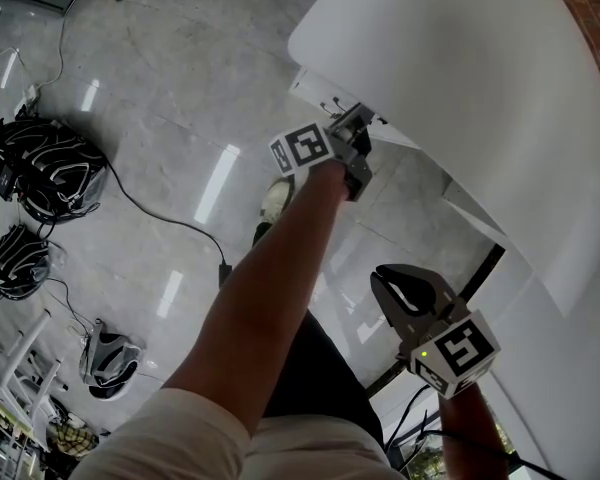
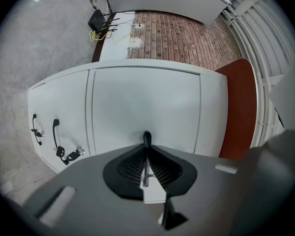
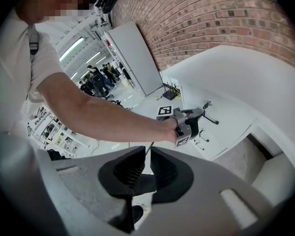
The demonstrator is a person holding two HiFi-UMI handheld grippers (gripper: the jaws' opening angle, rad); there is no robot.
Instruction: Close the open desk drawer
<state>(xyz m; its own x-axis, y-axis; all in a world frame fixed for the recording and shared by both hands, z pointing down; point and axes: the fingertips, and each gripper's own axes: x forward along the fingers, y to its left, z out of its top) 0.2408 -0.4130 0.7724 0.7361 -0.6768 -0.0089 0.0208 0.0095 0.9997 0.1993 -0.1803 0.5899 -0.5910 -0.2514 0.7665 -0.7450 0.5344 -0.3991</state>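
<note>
A white drawer unit [image 2: 64, 107] stands under the end of the white desk [image 1: 460, 78]. Its fronts carry black handles [image 2: 55, 129] and a lock with keys [image 2: 71, 154], and they look level with each other. My left gripper [image 1: 355, 120] is shut and empty, held just off the unit's front [image 1: 325, 93]. In the left gripper view its pads [image 2: 146, 146] meet over the unit's top. The right gripper view shows the left gripper [image 3: 189, 122] beside the top handle [image 3: 214, 118]. My right gripper [image 1: 385, 278] hangs lower and nearer me, shut on nothing [image 3: 148, 154].
Black bags and cables [image 1: 40, 168] lie on the grey floor at the left. A shoe [image 1: 275, 198] stands below the left arm. A reddish-brown panel [image 2: 241, 107] sits at the desk's far side, and a brick wall [image 3: 226, 18] runs behind.
</note>
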